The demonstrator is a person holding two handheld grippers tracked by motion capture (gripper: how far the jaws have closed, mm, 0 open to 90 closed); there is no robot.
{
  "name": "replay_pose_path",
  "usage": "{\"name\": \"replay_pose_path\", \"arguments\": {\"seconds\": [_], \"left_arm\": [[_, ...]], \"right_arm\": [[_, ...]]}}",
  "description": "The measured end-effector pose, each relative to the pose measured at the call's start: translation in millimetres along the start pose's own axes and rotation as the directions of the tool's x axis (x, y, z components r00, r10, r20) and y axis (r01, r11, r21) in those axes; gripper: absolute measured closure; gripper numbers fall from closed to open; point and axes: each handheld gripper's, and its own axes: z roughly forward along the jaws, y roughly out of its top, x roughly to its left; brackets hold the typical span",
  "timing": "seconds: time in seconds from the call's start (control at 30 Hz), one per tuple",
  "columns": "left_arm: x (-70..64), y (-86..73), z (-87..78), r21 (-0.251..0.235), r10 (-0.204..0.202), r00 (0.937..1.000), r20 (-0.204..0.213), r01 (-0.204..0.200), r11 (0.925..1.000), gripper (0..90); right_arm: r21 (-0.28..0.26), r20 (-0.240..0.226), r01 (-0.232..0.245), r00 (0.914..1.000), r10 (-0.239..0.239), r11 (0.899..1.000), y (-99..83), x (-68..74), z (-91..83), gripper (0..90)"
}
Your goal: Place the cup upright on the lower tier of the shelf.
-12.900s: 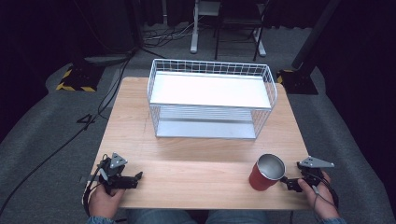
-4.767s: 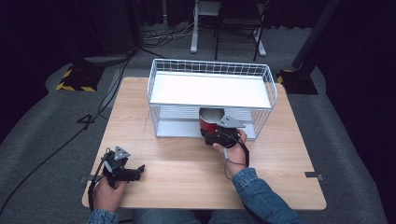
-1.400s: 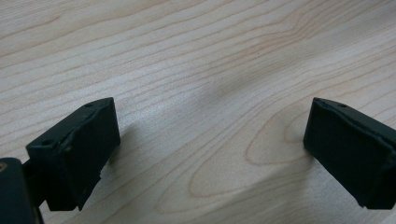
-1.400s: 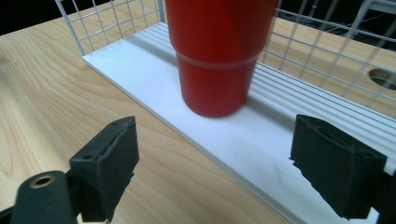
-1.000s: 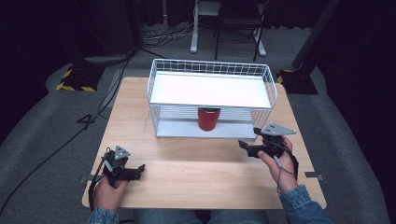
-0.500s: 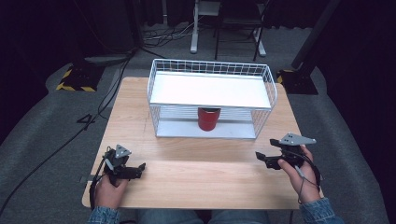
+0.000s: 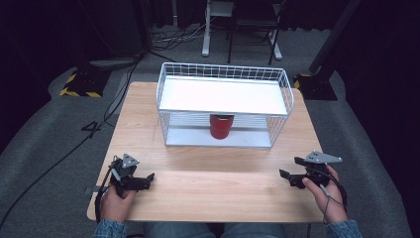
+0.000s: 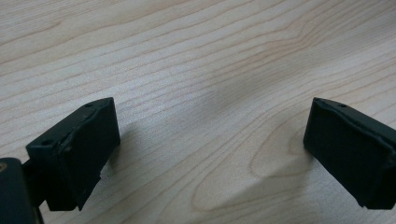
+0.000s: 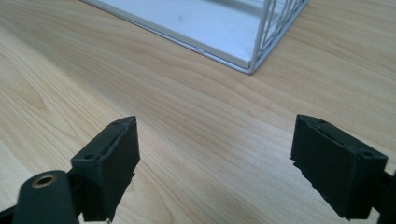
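Note:
A red cup (image 7: 221,126) stands upright on the lower shelf of a white wire rack (image 7: 224,74) at the middle of the wooden table (image 7: 213,178). My right gripper (image 7: 288,177) rests near the table's front right, open, with bare wood between its jaws (image 9: 215,154); the rack's front corner (image 9: 254,65) lies ahead of it. My left gripper (image 7: 147,179) sits at the front left, open over bare wood (image 8: 210,135). Both are well apart from the cup.
The rack's upper shelf (image 7: 223,96) is a flat white panel with a wire rim. Black cables (image 7: 64,153) run over the grey floor at the left. A stand's white legs (image 7: 237,29) and dark equipment are behind the table.
The right gripper has drawn back from the rack toward the front right of the table, leaving the cup on the lower shelf. The left gripper has stayed put.

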Motion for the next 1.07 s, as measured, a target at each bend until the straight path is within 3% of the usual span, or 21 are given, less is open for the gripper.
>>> {"name": "replay_pose_path", "arguments": {"seconds": [0.5, 0.77, 1.07], "left_arm": [[0.0, 0.0, 0.0, 0.0, 0.0, 1.0, 0.0, 0.0, 1.0, 3.9], [0.0, 0.0, 0.0, 0.0, 0.0, 1.0, 0.0, 0.0, 1.0, 3.9], [0.4, 0.1, -0.1, 0.0, 0.007, 1.0, -0.002, -0.007, 1.0, 3.9]], "right_arm": [[0.012, 0.043, -0.032, 0.9986, 0.031, 0.999, -37.2, -14.9, 10.5, 16.0], [0.07, 0.051, 0.02, 0.9984, -0.024, 0.997, -39.3, -13.8, 14.0, 14.7], [0.073, 0.065, 0.005, 0.9979, -0.01, 0.997, -39.8, -12.8, 14.0, 13.2]]}}
